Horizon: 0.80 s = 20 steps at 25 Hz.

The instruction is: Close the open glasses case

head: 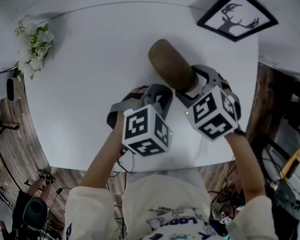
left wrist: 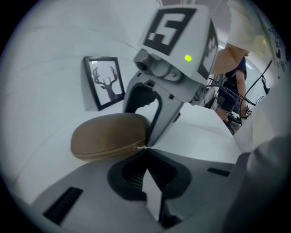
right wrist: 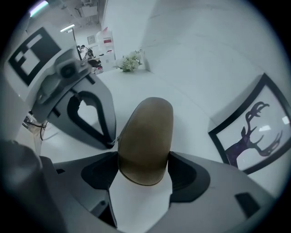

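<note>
A brown glasses case [head: 169,65] lies on the white table [head: 87,95] with its lid down, seam closed along its side [left wrist: 109,136]. My right gripper [right wrist: 142,157] points steeply down and straddles the case's near end [right wrist: 145,136], its wide jaws touching both sides of it. In the head view this gripper [head: 187,87] sits at the case's near end. My left gripper [left wrist: 145,149] is shut, its tips meeting right at the seam at the end of the case, beside the right gripper's finger [left wrist: 159,118]. From above, the left gripper [head: 162,95] is just left of the case.
A framed deer picture [head: 237,15] stands at the table's far right corner, close behind the case. A small bunch of flowers [head: 34,43] sits at the far left corner. The table's front edge [head: 158,168] runs just below the grippers; cables and gear lie on the floor.
</note>
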Tool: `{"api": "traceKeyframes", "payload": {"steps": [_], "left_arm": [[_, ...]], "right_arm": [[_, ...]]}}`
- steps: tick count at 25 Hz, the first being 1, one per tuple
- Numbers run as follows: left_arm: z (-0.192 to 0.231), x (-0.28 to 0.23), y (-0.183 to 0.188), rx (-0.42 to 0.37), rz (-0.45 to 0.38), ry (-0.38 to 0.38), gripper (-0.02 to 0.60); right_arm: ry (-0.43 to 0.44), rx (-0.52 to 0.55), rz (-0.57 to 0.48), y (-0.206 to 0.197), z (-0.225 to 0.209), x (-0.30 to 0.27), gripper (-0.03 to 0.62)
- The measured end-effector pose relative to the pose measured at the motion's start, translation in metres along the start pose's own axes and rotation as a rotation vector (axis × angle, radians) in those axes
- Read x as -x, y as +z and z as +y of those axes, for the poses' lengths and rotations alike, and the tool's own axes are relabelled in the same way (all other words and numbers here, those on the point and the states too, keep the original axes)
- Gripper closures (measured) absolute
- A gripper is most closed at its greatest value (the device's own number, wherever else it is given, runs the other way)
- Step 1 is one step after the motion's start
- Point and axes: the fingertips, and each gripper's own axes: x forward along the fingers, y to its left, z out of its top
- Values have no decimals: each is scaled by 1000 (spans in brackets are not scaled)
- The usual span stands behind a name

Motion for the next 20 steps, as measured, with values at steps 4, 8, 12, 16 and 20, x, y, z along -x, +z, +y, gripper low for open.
{"api": "traceKeyframes", "payload": {"steps": [4,8,12,16,20], "left_arm": [[-12,-7,2,-28,-1,10,583],[-5,-3,-8,60,-20,-29,583],[5,5,-19,65,-2,-3,583],[18,19,-34,68,12,19,583],[28,32,-51,54,43,-8,583]], "right_arm": [[0,5,0,0,0,0,252],[16,36,-23,1,3,2,250],[55,60,-21,-7,7,8,249],[24,206,-9,-14,3,20,249],[15,383,22,-7,-3,30,247]]}}
